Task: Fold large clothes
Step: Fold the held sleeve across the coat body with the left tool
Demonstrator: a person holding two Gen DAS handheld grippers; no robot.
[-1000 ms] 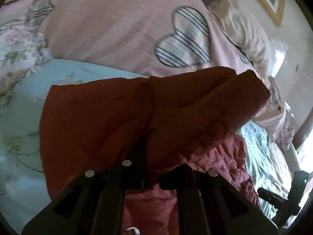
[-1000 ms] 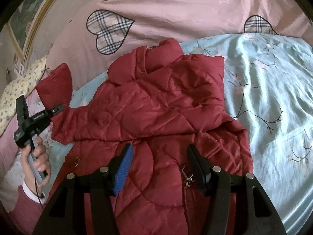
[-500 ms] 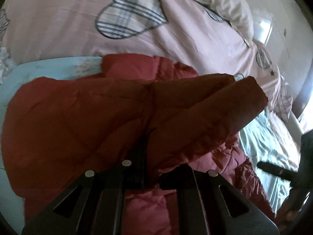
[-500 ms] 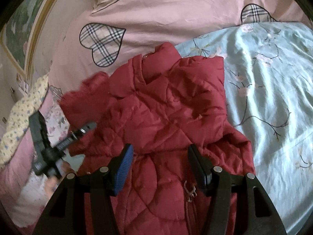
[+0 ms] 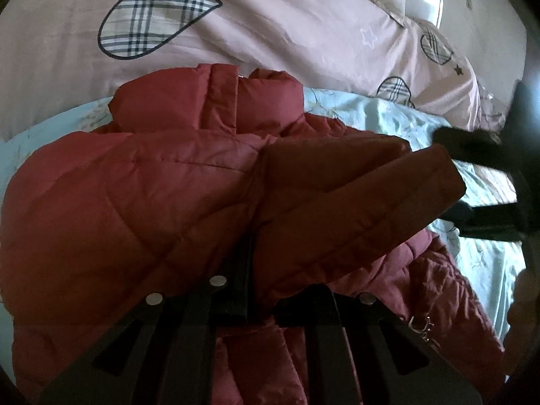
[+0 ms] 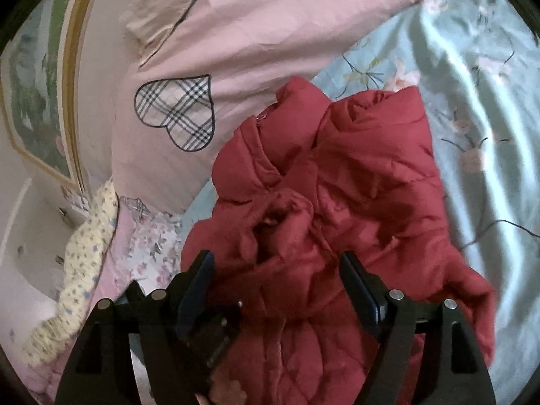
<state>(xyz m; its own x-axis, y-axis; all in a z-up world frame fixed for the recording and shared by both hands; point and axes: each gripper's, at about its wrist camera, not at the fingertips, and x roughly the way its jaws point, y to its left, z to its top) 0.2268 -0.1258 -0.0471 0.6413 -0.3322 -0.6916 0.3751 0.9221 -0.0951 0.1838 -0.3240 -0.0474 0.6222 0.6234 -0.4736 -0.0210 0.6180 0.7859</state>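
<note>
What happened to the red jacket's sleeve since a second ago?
The left claw carried the sleeve from out at the side across onto the red jacket, folding it over the front. The right claw has its jaws opening above the jacket, gripping nothing. The left claw stays clamped on the sleeve; the jacket's body still lies on the blue sheet.

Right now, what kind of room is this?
Most likely a bedroom. A red jacket lies on a bed with a light blue flowered sheet, beside a pink duvet with plaid hearts, and a framed picture hangs on the wall.
</note>
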